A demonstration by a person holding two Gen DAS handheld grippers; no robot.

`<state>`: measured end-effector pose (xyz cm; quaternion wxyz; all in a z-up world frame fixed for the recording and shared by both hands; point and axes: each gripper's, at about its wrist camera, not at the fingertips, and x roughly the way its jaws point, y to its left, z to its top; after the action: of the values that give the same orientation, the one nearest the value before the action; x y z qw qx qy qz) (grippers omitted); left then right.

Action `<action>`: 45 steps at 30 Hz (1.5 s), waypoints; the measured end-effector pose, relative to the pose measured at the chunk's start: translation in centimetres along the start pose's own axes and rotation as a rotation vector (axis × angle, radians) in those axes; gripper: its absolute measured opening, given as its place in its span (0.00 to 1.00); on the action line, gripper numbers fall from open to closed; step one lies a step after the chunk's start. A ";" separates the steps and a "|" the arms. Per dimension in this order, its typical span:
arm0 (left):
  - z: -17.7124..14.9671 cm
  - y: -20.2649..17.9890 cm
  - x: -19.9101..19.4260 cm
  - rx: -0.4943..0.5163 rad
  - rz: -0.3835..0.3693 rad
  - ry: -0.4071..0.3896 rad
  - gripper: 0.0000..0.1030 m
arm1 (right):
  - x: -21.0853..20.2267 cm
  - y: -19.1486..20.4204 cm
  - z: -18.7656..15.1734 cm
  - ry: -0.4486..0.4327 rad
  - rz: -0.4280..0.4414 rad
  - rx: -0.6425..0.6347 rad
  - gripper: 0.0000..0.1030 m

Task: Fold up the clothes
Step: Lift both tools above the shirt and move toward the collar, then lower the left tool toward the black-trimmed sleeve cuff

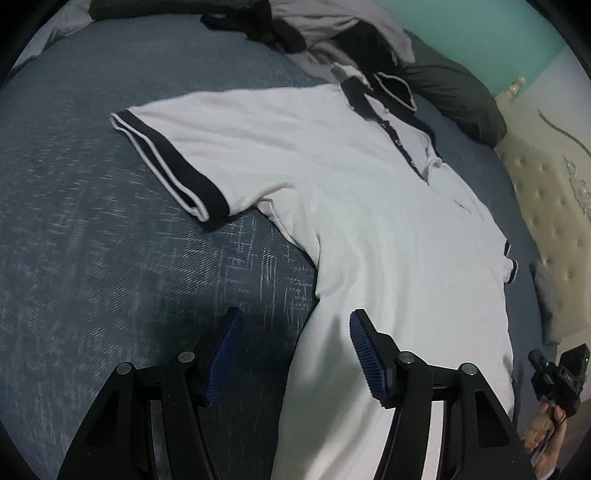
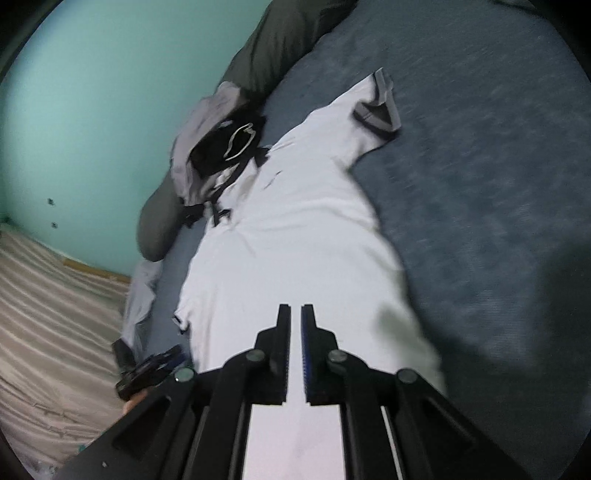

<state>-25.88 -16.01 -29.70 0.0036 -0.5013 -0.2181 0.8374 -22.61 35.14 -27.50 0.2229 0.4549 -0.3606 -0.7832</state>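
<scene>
A white polo shirt (image 1: pixel 351 206) with black collar (image 1: pixel 391 92) and black-banded sleeve (image 1: pixel 166 158) lies spread flat, front up, on the blue bed cover (image 1: pixel 92 258). My left gripper (image 1: pixel 295 315) hovers open over the shirt's lower side edge: one pad is above the bed cover, the other above white cloth, and nothing sits between them. The right wrist view shows the same shirt (image 2: pixel 295 229) lengthwise. My right gripper (image 2: pixel 295 314) is above its lower body, fingers almost together with a thin slit and no cloth in them. A hand holds it beside the shirt (image 1: pixel 557 376).
Grey and black clothes (image 1: pixel 332 26) are piled beyond the collar, beside a dark olive pillow (image 1: pixel 450 99). A cream tufted headboard (image 1: pixel 546 206) borders the bed on one side. A teal wall (image 2: pixel 92 110) and striped floor covering (image 2: pixel 48 314) lie past the bed's edge.
</scene>
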 end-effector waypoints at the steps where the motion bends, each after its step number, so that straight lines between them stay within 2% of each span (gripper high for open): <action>1: 0.2 0.0 0.3 0.001 0.000 0.003 0.61 | 0.8 0.2 -0.1 0.005 0.013 -0.005 0.05; 5: 0.9 0.1 1.3 0.006 0.002 0.014 0.61 | 2.6 0.2 -0.5 0.009 0.039 -0.019 0.05; 9: 1.9 0.7 1.9 -0.033 -0.022 0.011 0.61 | 3.6 -0.4 -0.7 0.022 0.048 -0.014 0.06; 13: 2.6 0.7 2.9 -0.047 -0.023 0.016 0.54 | 3.9 -0.3 -0.7 0.016 0.065 -0.016 0.06; 21: 3.2 0.6 3.5 -0.037 -0.035 0.028 0.10 | 4.3 0.5 -0.8 0.013 0.081 -0.057 0.06; 24: 3.6 0.8 3.4 -0.033 -0.015 0.018 0.00 | 4.3 0.4 -1.0 0.016 0.080 -0.060 0.06; 28: 4.2 1.4 3.3 -0.052 -0.015 0.012 0.00 | 4.2 0.3 -1.0 0.009 0.084 -0.060 0.06; 30: 4.3 1.5 3.3 -0.067 -0.052 0.027 0.00 | 4.2 0.2 -1.1 0.009 0.085 -0.058 0.06; 35: 3.9 0.5 3.3 -0.039 -0.054 0.032 0.02 | 4.2 0.0 -1.1 0.009 0.084 -0.054 0.06; 37: 3.8 0.5 3.5 -0.059 -0.057 0.032 0.10 | 4.2 0.0 -1.1 0.008 0.085 -0.056 0.06; 39: 3.8 0.6 3.4 -0.075 -0.064 0.023 0.28 | 4.2 0.1 -1.1 0.009 0.086 -0.058 0.06; 45: 3.7 1.1 2.2 -0.094 -0.056 -0.014 0.59 | 4.1 -0.1 -1.0 0.007 0.087 -0.057 0.06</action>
<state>-29.86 -17.85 -30.47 0.0020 -0.4888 -0.2711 0.8292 -23.80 32.08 -30.19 0.2710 0.4350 -0.3568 -0.7810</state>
